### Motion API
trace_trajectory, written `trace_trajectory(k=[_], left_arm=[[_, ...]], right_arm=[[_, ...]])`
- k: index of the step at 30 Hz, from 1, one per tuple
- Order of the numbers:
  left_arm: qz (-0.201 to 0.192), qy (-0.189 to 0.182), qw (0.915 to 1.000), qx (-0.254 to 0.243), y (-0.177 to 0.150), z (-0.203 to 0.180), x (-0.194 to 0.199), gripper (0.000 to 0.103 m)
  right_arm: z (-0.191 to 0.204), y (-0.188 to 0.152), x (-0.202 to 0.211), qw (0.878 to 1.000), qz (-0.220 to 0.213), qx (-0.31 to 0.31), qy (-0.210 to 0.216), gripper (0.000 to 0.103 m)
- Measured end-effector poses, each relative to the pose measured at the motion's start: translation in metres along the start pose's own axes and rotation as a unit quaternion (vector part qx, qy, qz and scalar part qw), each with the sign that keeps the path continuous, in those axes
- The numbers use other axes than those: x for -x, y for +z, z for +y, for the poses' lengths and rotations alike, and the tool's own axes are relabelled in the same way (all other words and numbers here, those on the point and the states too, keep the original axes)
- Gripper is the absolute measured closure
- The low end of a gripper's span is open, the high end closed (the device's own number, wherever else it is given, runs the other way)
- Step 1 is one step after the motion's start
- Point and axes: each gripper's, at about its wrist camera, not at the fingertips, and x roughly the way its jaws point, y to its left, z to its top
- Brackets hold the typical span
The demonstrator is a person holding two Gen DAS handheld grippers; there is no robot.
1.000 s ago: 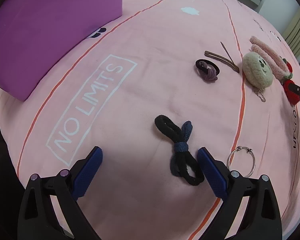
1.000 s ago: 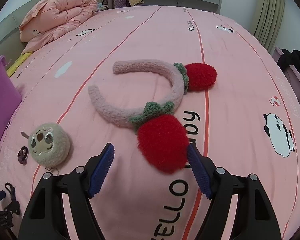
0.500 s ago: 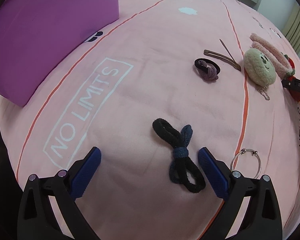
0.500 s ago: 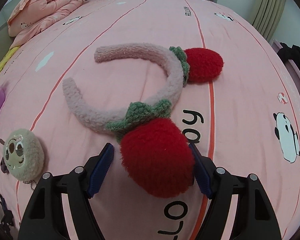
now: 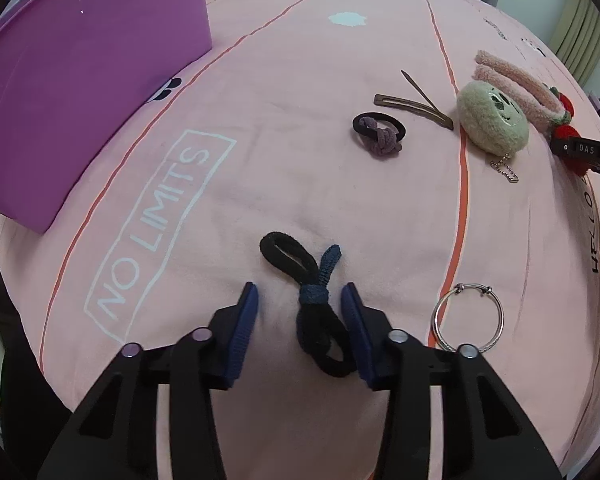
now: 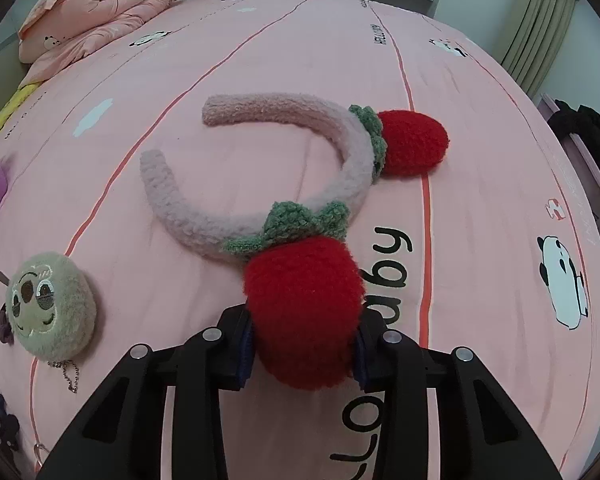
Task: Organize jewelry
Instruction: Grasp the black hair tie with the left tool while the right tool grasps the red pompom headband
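A black and dark-blue knotted hair tie [image 5: 314,300] lies on the pink bedsheet [image 5: 300,180]. My left gripper [image 5: 300,312] straddles its knot and its jaws are closing; the right pad is against the tie, the left pad stands off it. In the right wrist view a fluffy pink headband [image 6: 352,168] carries two red strawberry pompoms. My right gripper [image 6: 304,348] is closing on the nearer pompom [image 6: 304,304], and both pads press into its sides.
A purple box [image 5: 80,92] stands at the far left. A silver bangle [image 5: 473,289], a purple-black hair tie [image 5: 380,134], a bronze hair clip [image 5: 416,108] and a round plush face charm [image 6: 48,306] lie around. A folded quilt [image 6: 96,12] sits at the bed's far corner.
Both grippers' jaws have narrowed sharply from wide open. The left pair now brackets the hair tie's knot; the right pair has come in on the near strawberry pompom.
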Motion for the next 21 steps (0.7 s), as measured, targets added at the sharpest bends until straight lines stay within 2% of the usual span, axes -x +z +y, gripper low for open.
trace_trajectory(k=[1,3,12,18,21], left_arm=[[0.001,-0.004,1.0,0.002,0.0,0.002,0.001,0.083],[0.003,-0.011,0.9999,0.007,0.001,0.005,0.003,0.089],[-0.021,-0.036,0.9991,-0.003,0.006,0.011,0.025,0.09],[-0.039,-0.056,0.9976,-0.013,0.017,0.011,0.048,0.09],[-0.047,-0.065,0.9966,-0.017,0.021,0.012,0.06,0.09]], right_arm=[[-0.001,-0.001,0.003,1.0,-0.004,-0.005,0.004,0.069],[-0.002,-0.004,0.01,1.0,-0.01,-0.018,0.019,0.069],[0.001,-0.019,0.069,0.992,-0.062,-0.068,0.082,0.07],[-0.006,-0.028,0.115,0.98,-0.094,-0.12,0.124,0.07],[-0.006,-0.037,0.129,0.975,-0.095,-0.143,0.14,0.07]])
